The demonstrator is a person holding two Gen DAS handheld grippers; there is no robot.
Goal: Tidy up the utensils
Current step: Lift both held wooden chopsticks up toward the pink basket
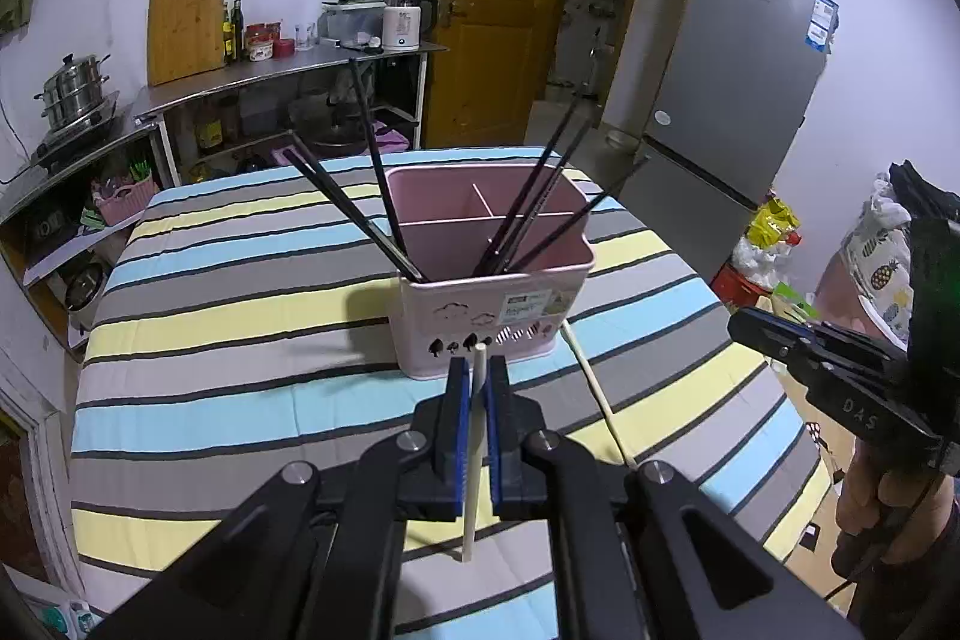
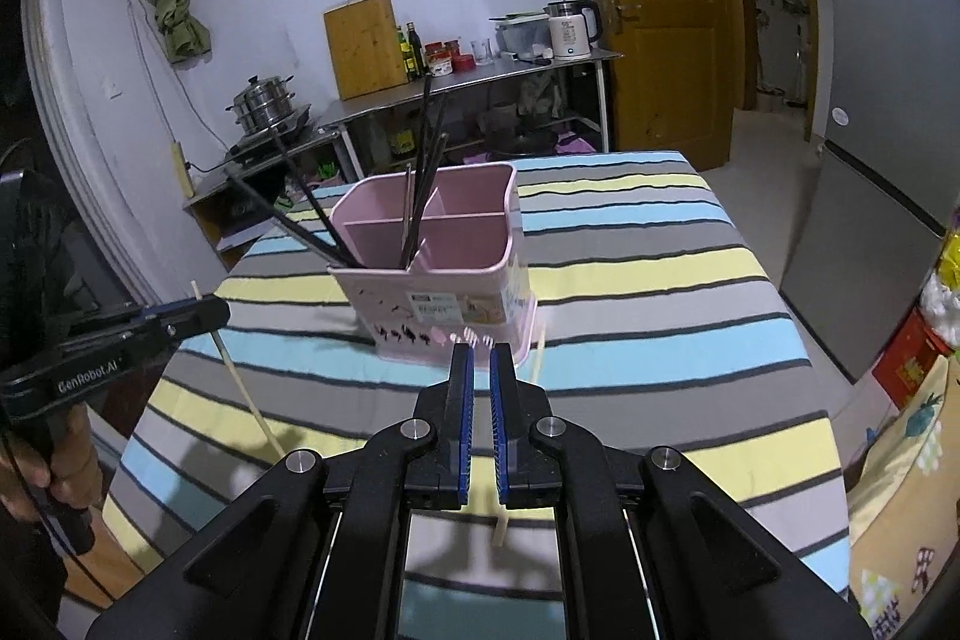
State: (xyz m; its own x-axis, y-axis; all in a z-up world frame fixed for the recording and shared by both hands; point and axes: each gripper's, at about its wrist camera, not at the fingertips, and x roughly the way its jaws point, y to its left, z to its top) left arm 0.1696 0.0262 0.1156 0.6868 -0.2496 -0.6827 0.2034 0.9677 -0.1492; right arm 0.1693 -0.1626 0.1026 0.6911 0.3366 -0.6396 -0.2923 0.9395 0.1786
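From the left wrist camera, the left hand-held gripper (image 1: 478, 370) is pinching a pale chopstick (image 1: 474, 454) between its blue pads, the stick running lengthwise along the fingers with its far tip just short of the front wall of the pink utensil holder (image 1: 480, 298). The holder stands on the striped counter (image 1: 240, 316), and black chopsticks (image 1: 360, 214) already lean out of its near compartment on both sides. A second pale chopstick (image 1: 594, 388) lies on the cloth just right of the holder. To do this step well, I'd say the stick needs tipping upright and lifting clear of the holder's rim before it goes down into a compartment, steering between the splayed black ones so none get knocked. The right hand-held gripper (image 1: 744, 325) hangs off to the holder's right, its tip empty as far as I can see.

From the right wrist camera, the right hand-held gripper (image 2: 482, 358) has its pads drawn nearly together with a narrow gap and nothing between them; it points at the holder (image 2: 444, 280) from close in front. The loose pale chopstick (image 2: 537, 358) lies on the counter (image 2: 660, 280) by the holder's right corner, passing under the fingers. To the holder's left, the left hand-held gripper (image 2: 210, 310) shows side-on, with its pale chopstick (image 2: 240, 382) slanting down from it.
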